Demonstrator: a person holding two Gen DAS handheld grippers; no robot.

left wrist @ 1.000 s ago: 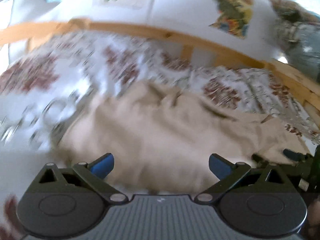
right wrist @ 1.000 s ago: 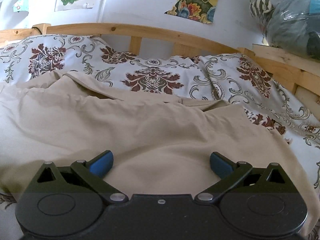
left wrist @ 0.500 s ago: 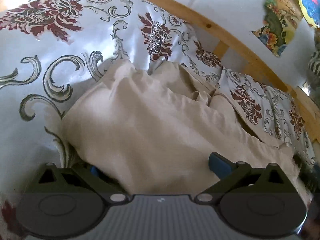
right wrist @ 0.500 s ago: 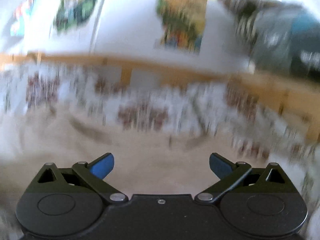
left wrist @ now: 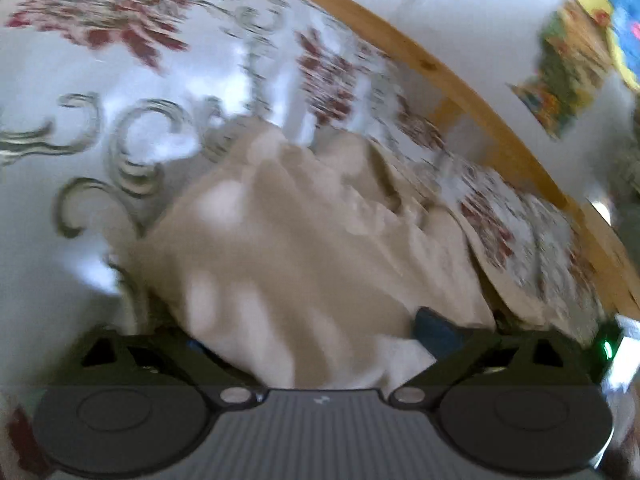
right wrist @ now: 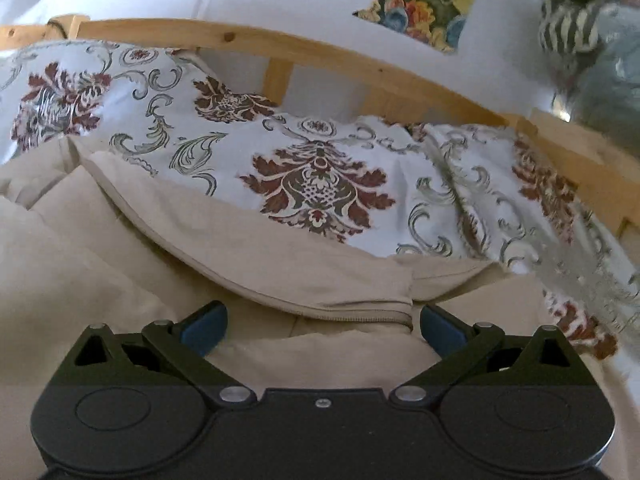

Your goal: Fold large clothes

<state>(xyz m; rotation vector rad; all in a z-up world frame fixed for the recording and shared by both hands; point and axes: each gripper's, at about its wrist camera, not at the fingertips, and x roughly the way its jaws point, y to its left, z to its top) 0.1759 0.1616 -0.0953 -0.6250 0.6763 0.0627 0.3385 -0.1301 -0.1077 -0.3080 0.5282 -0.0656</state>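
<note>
Since the earlier frame, both my grippers advanced onto the large beige cotton garment [right wrist: 120, 280] spread on the floral-print bedcover [right wrist: 320, 160]. Left gripper [left wrist: 312, 332] was closing around a bunched edge; right gripper [right wrist: 320, 320] stood released, straddling a seamed hem directly ahead.

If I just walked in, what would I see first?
A big beige garment lies rumpled across the front of the bed. Behind it spreads a white bedspread with dark red flowers, under a wooden rail. The left gripper is closing with beige cloth bunched between its jaws; the right gripper stands open.
</note>
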